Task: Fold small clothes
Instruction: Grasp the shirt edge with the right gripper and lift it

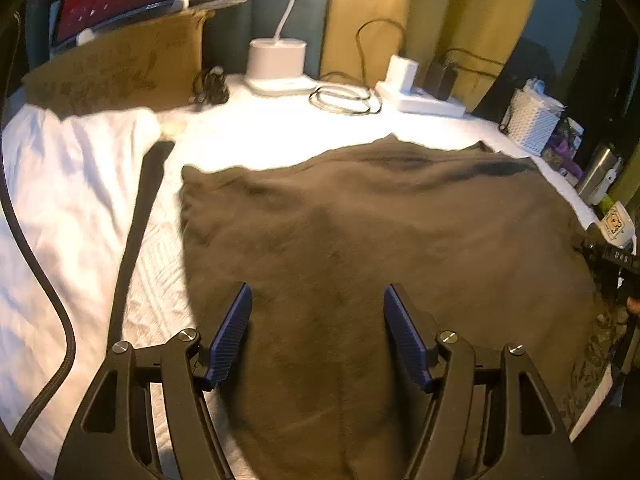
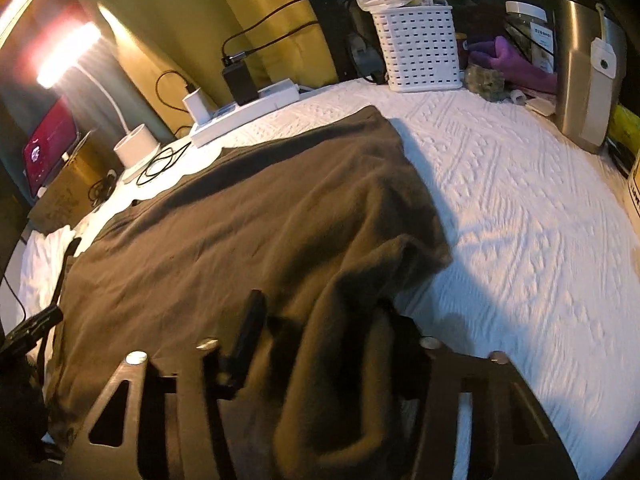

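Brown cloth: a dull brown garment (image 1: 380, 240) is spread nearly flat over a white textured cover (image 2: 520, 200) on the worktop, and most of both views is filled by it.

Garment position: its far edge is seen near a white lamp base (image 1: 276, 64) and a white power strip (image 1: 420, 98); its near edge runs out of view under both tools.

Garment long axis: cannot be told, since the near part is hidden below the frames.

Left tongs (image 1: 318, 336): blue ribbed pads are held well apart above the cloth, towards its left half. Nothing is gripped, and contact with the cloth is not shown.

Right tongs (image 2: 320, 344): a raised, bunched fold at the garment's right edge is seen between the dark fingers. The right finger is hidden by cloth and the picture is blurred; the fold appears to be clamped.

Key relation: the right edge, with its lifted corner (image 2: 424, 248), lies directly at the right tongs, and the rest of the garment stretches away to the left of them. The left edge (image 1: 188, 216) lies left of and beyond the left tongs.

Nearer hand: the right one is judged to be engaged already; the left is free.

Likely next move: the held edge is probably to be carried leftwards across the body.

Bystanders: a white perforated basket (image 2: 420, 52) and a steel flask (image 2: 588, 76) stand well clear on the right.
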`<state>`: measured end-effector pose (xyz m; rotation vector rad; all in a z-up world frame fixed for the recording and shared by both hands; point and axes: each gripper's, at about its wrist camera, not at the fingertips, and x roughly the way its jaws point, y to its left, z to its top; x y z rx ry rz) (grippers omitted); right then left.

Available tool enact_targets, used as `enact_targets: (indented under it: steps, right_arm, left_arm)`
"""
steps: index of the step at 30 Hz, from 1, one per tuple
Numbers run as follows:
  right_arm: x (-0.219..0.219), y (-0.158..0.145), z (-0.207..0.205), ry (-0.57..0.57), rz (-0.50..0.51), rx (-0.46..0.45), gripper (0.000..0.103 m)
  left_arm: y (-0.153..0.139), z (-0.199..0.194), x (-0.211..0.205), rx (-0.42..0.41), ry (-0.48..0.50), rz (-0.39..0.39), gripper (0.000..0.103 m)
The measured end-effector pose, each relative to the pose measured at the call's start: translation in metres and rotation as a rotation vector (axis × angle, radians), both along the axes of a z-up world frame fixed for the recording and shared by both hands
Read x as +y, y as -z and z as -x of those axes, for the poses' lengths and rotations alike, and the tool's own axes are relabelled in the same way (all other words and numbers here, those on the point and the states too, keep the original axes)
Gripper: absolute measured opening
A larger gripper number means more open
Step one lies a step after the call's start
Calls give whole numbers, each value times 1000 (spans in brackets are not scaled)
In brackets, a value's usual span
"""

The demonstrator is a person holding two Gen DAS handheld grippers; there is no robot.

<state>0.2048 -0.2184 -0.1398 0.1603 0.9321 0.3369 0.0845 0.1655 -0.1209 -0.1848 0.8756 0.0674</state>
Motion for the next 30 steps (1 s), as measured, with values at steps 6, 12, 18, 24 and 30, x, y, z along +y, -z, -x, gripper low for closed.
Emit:
enact_targets:
  steps: [6,12,18,24,30]
  right_arm:
    - [-7,3,-9,-73,10,-5,18]
    - [-24,0,-8,-124,17,-30,12]
    - [-48,-1,-10,-98,-24,-39,12]
    - [-88,-6,-11,-12,-17,-52,12]
    - [-130,-12,-10,81,38,-61,12]
  left_arm:
    - [2,2,-1,18,-14,-2,69]
    - [-6,-1,-13,6,0,-23,69]
    - [-10,-14,-30,19,24,-37,69]
    - [-16,-38,-56,18,76,-44,69]
    - [-18,-68,-82,20,139,-39,69]
